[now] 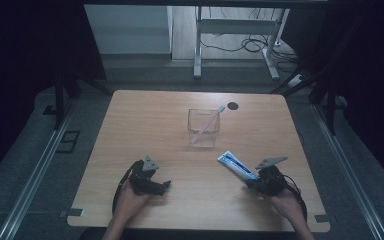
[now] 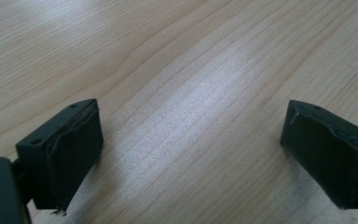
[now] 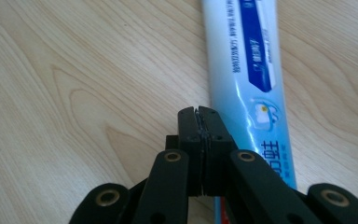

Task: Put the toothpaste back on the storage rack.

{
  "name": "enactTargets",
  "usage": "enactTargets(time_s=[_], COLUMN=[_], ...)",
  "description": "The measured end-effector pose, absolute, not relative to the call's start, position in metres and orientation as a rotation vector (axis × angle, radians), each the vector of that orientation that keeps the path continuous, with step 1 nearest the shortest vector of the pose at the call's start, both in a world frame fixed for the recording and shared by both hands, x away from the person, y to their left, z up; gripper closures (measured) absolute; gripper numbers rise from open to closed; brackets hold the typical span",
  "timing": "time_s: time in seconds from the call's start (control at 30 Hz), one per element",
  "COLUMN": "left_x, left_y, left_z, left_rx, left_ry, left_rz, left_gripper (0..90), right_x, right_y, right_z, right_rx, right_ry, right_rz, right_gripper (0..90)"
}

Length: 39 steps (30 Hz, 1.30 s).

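A blue and white toothpaste tube (image 1: 236, 165) lies flat on the wooden table (image 1: 150, 125), at the front right. My right gripper (image 1: 250, 182) sits at the tube's near end. In the right gripper view its jaws are pressed together with nothing between them, and my right gripper (image 3: 198, 112) is just left of the tube (image 3: 247, 70) and partly over it. My left gripper (image 1: 162, 186) rests at the front left. Its jaws stand wide apart over bare wood in the left gripper view (image 2: 191, 154). A clear square cup (image 1: 203, 128) with a toothbrush (image 1: 211, 120) leaning in it stands mid-table.
A small dark round spot (image 1: 233, 105) marks the table behind the cup. Beyond the far edge stand white metal desk legs (image 1: 198, 50) and cables on the floor. Rails run along both sides of the table.
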<state>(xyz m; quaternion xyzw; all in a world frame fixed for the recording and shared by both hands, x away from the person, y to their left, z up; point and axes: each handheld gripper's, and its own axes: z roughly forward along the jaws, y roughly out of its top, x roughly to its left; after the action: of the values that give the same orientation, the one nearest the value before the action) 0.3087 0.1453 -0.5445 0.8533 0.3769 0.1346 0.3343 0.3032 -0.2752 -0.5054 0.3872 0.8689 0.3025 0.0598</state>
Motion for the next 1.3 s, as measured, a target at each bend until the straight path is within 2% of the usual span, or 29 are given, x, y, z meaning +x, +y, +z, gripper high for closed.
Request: enactTargets(time_s=[0.17, 0.5, 0.83, 1.13, 1.3], left_x=[0.309, 0.309, 0.309, 0.309, 0.309], left_y=[0.145, 0.145, 0.145, 0.145, 0.145], left_z=[-0.544, -0.544, -0.544, -0.544, -0.544], left_rx=[2.227, 2.226, 2.227, 2.227, 2.227], left_ry=[0.983, 0.984, 0.984, 0.984, 0.984], left_rz=[0.351, 0.351, 0.351, 0.351, 0.351], left_gripper=[5.5, 5.5, 5.5, 5.5, 5.5], right_x=[0.304, 0.302, 0.307, 0.316, 0.322], right_y=[-0.281, -0.277, -0.280, -0.284, -0.281], right_z=[-0.505, -0.496, -0.475, -0.474, -0.476], right_rx=[1.181, 1.148, 1.100, 1.108, 1.117], right_ry=[2.624, 2.627, 2.616, 2.636, 2.660], right_rz=[0.906, 0.906, 0.809, 0.717, 0.680], right_gripper=[87.1, 80.3, 69.8, 58.0, 54.3])
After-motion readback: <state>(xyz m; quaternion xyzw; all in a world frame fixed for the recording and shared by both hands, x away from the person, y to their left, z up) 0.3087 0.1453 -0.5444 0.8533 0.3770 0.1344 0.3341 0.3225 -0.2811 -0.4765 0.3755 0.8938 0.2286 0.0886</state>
